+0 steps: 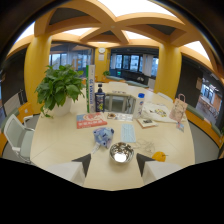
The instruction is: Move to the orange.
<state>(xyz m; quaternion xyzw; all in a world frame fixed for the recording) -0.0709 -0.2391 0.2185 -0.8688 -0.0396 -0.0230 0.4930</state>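
The hand-held gripper (114, 164) sits low in the frame with its two dark fingers spread apart and nothing held. A shiny metal bowl (120, 152) stands on the pale counter (60, 145) just ahead, in line with the gap between the fingers. The orange (159, 156) lies right of centre, just beside the right finger (144, 162) and apart from the bowl. Just up-left of the bowl lies a crumpled blue bag (103, 135), with a pale blue sheet (128, 132) next to it. Further up are a red-edged booklet (90, 120), a dark bottle (100, 99) and a white bottle (140, 104). A leafy plant (59, 87) fills the upper left; a white chair (16, 134) stands at the left edge.
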